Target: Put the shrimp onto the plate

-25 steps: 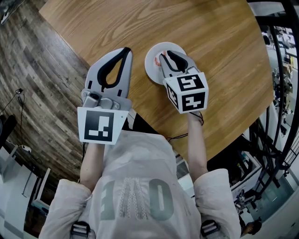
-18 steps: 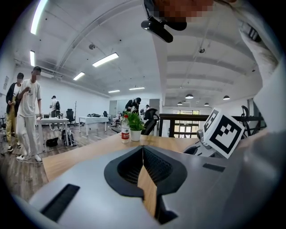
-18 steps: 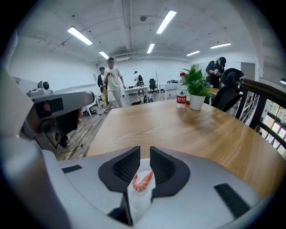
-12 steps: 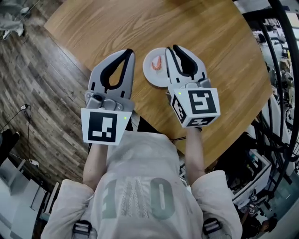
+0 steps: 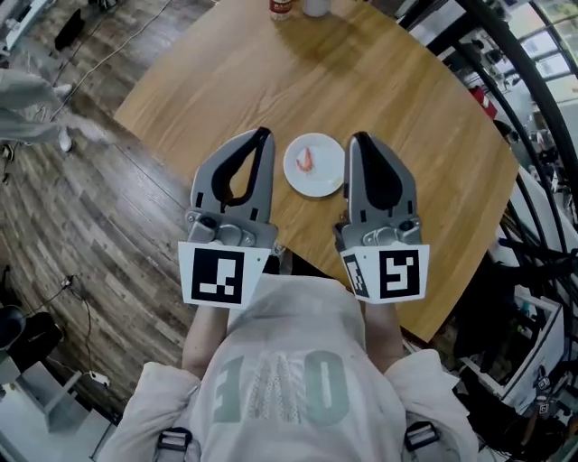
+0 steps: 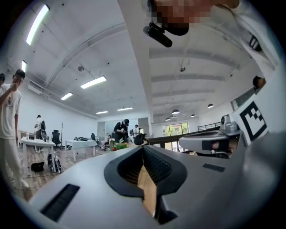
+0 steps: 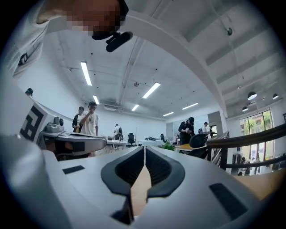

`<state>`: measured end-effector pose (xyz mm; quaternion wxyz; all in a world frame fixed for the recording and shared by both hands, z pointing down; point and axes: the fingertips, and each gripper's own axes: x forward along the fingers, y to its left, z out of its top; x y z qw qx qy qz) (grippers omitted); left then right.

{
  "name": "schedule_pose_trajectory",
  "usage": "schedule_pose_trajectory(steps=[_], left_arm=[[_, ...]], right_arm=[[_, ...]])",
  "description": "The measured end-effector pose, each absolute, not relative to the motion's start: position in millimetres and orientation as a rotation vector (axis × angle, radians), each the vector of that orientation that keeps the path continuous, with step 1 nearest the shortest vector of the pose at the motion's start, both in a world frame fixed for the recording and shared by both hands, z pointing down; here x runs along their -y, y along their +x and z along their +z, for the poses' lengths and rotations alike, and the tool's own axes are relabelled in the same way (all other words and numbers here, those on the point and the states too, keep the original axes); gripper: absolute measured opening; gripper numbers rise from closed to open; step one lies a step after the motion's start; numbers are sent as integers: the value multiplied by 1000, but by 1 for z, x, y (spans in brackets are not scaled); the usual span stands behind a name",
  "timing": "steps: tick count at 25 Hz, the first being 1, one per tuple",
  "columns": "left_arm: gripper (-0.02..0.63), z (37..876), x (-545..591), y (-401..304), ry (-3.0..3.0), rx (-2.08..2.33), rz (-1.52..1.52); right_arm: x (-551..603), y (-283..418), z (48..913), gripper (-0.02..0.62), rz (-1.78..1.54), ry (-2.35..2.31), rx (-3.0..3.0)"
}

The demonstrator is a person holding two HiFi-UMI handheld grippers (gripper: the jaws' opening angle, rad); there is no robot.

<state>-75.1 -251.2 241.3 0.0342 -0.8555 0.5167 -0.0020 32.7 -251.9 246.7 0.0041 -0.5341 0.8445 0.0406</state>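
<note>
A small white plate (image 5: 319, 176) rests on the round wooden table (image 5: 388, 81), and a pink shrimp (image 5: 308, 159) lies on it. My left gripper (image 5: 263, 135) is held just left of the plate, jaws shut and empty. My right gripper (image 5: 358, 140) is held just right of the plate, also shut with nothing in it. Both are raised and level. In the left gripper view the left gripper (image 6: 143, 147) has its tips together against the room beyond. The right gripper (image 7: 144, 147) looks the same in its own view. Neither gripper view shows the plate.
Two containers (image 5: 293, 7) stand at the table's far edge. Dark metal racking (image 5: 533, 207) stands to the right of the table. Wood-plank floor (image 5: 90, 207) lies to the left. People stand in the distance among office desks (image 7: 89, 118).
My right gripper has let go of the shrimp, which now lies on the plate, and drawn back to the right. Both grippers have lifted level. The head view has shifted, showing more table.
</note>
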Motion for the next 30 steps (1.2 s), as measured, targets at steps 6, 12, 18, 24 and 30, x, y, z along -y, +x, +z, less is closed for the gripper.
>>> schedule_pose_trajectory(steps=[6,12,18,24,30], left_arm=[[11,203,232,-72,-2582,-1521,83],[11,193,212,-75,-2562,-1480,88],[11,187,205,-81,-2547,-1479,97],[11,187,201,-92,-2538,-1495,113],[11,181,201,-86,-2516,-1498,121]], right_arm=[[215,48,237,20,155,-1756,-2552],[196,50,234,20,171,-1774,-2523],[190,43,228,20,195,-1764,-2532],[188,31,224,20,230,-1745,-2551],[188,35,217,20,254,-1722,-2555]])
